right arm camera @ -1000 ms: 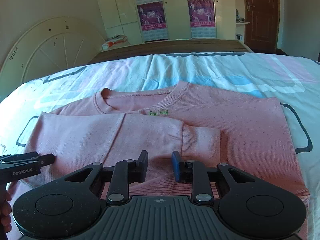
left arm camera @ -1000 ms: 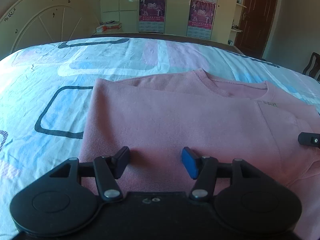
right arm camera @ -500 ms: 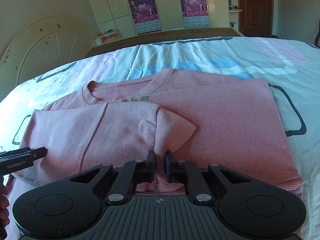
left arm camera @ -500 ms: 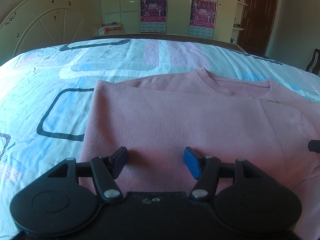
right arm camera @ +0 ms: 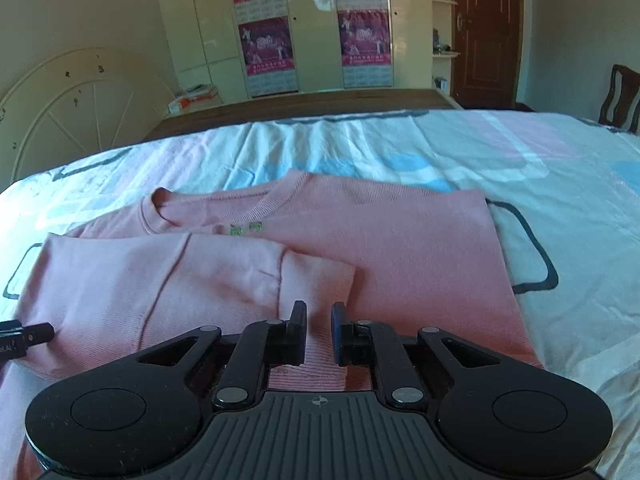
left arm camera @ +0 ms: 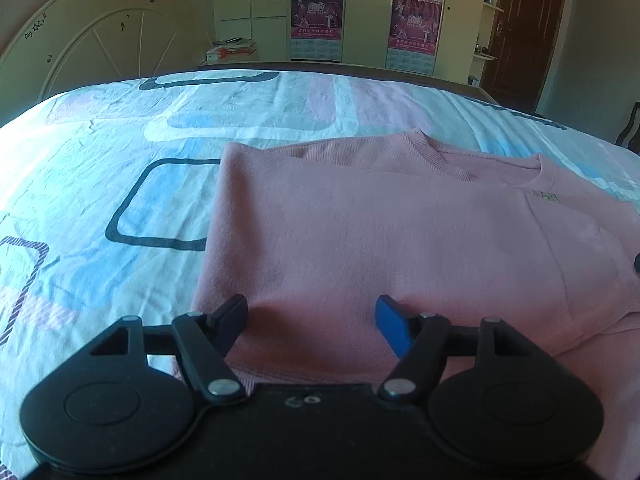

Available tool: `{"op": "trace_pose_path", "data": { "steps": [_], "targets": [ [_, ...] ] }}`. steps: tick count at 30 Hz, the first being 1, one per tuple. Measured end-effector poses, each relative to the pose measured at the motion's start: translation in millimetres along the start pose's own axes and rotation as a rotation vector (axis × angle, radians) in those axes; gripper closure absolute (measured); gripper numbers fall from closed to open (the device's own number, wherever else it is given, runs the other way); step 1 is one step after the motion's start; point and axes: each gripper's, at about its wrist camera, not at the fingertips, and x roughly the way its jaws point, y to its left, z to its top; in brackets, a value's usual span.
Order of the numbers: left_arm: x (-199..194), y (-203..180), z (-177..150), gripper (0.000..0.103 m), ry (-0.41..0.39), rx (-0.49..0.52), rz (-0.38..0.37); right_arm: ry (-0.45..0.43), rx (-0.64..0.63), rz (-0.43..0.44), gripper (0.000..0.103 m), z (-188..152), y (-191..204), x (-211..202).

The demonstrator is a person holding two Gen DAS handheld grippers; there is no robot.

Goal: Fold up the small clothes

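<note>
A pink sweater (left arm camera: 360, 232) lies flat on the bed, neckline away from me, one sleeve (right arm camera: 248, 276) folded across its chest. My left gripper (left arm camera: 310, 312) hovers over the sweater's near left hem. Its jaws are opening wide, and cloth lies under them but is not pinched. In the right wrist view my right gripper (right arm camera: 319, 320) sits at the near hem just below the sleeve cuff. Its pads are drawn close together on a narrow strip of the pink fabric. The left gripper's tip (right arm camera: 24, 336) shows at the left edge of that view.
The bed (left arm camera: 120, 184) has a blue, white and pink patterned sheet. A rounded cream headboard (left arm camera: 100, 44) stands at the back left. Wardrobes with posters (right arm camera: 264, 48), a brown door (right arm camera: 486, 32) and a chair (right arm camera: 620, 96) are beyond the bed.
The right gripper's jaws closed down onto the fabric near the hem. The left gripper's jaws spread wider. Both views shifted a little over the sweater.
</note>
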Motion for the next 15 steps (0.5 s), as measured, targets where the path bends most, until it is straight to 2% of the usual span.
{"op": "trace_pose_path", "data": {
  "steps": [2, 4, 6, 10, 15],
  "targets": [
    [0, -2, -6, 0.03, 0.0, 0.018, 0.007, -0.001, -0.023, 0.036, 0.09, 0, 8, -3],
    [1, -4, -10, 0.027, -0.013, 0.027, 0.022, 0.047, -0.073, 0.05, 0.089, -4, 16, 5],
    [1, -4, -9, 0.026, -0.009, 0.021, 0.032, 0.109, -0.109, 0.009, 0.089, -10, 17, 17],
    [-10, -6, -6, 0.028, 0.007, 0.015, 0.029, 0.099, -0.061, 0.012, 0.089, -9, 4, 8],
    [-33, -23, -11, 0.028, -0.006, 0.009, -0.016, 0.08, -0.049, 0.088, 0.087, -14, 5, -18]
  ]
}}
